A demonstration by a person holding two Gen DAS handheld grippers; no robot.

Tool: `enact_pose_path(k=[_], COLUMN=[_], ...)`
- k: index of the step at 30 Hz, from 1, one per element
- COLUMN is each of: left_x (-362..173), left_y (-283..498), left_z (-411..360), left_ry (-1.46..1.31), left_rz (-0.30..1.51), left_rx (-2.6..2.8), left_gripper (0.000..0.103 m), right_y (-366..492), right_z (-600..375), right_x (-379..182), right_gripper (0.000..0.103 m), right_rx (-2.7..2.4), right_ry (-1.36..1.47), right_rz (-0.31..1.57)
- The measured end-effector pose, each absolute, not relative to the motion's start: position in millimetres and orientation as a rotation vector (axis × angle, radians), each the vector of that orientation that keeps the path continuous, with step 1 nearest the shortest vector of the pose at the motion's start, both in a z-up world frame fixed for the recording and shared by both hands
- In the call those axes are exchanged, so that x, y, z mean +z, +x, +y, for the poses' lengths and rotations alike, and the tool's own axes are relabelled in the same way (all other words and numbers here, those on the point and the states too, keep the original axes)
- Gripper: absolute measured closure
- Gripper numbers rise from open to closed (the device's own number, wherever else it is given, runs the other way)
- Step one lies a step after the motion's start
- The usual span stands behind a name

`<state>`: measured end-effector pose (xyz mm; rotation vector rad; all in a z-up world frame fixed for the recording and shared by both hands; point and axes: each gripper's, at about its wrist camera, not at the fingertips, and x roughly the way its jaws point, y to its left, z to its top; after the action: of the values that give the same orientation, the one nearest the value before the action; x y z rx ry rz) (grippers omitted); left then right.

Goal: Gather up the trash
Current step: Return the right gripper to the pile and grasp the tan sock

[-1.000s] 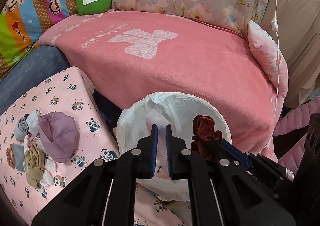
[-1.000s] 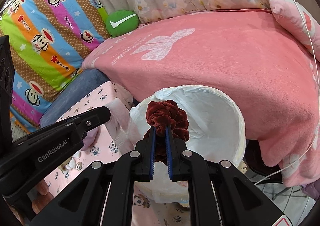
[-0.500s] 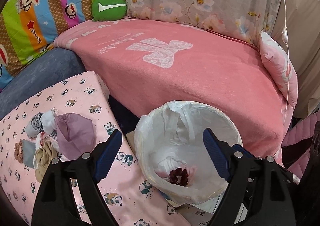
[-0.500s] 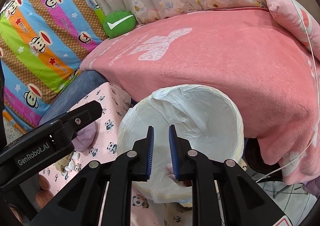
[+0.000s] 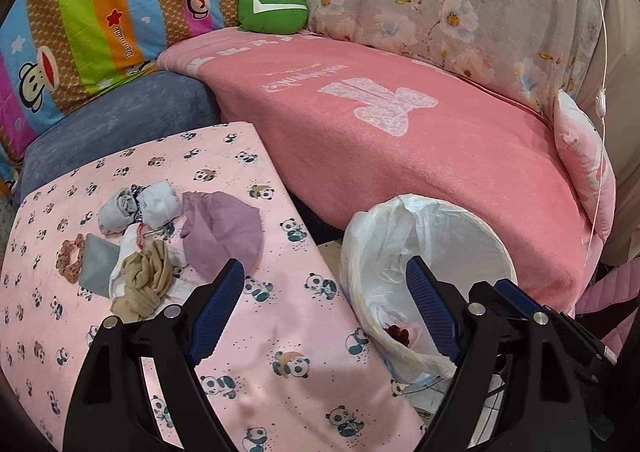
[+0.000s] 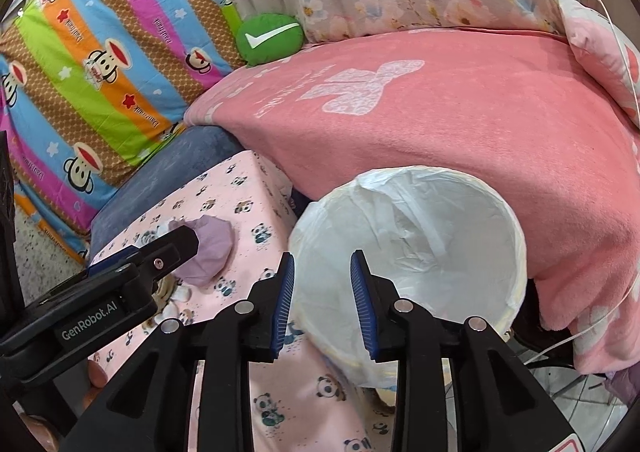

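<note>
A white bin with a plastic liner (image 5: 472, 228) stands between the panda-print table (image 5: 280, 332) and the pink sofa; it also shows in the right wrist view (image 6: 420, 220). A dark red scrunchie (image 5: 398, 333) lies at its bottom. A pile of trash lies on the table: a purple cloth (image 5: 224, 232), a tan rag (image 5: 144, 284), white and grey wads (image 5: 136, 208) and a brown scrunchie (image 5: 70, 258). My left gripper (image 5: 320, 304) is wide open and empty over the table edge. My right gripper (image 6: 322, 292) is open and empty before the bin.
A pink blanket (image 5: 400, 140) covers the sofa behind the bin. A green cushion (image 5: 272, 8), a striped monkey-print pillow (image 5: 100, 12) and a floral cover (image 5: 460, 4) are at the back. A blue cushion (image 5: 120, 124) lies left of the sofa.
The right gripper opened and let the dark red scrunchie fall into the bin. The left gripper opened wide and shifted left, toward the trash pile on the table.
</note>
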<state>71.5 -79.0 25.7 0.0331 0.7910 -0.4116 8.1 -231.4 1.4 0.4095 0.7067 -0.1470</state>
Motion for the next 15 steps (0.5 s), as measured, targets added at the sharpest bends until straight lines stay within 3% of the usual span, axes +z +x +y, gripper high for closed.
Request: enact_pose_path(k=[15], left_x=[12], left_y=[75], left_z=[3], left_ry=[-0.056], left_rz=[0.821], left_rx=[-0.293], left_gripper=[0.024], right_y=[22], right_z=[-167], right_x=[6], right_gripper=[0.071], right_rx=[-0.059], right_ry=[0.324], right_rz=[0.749])
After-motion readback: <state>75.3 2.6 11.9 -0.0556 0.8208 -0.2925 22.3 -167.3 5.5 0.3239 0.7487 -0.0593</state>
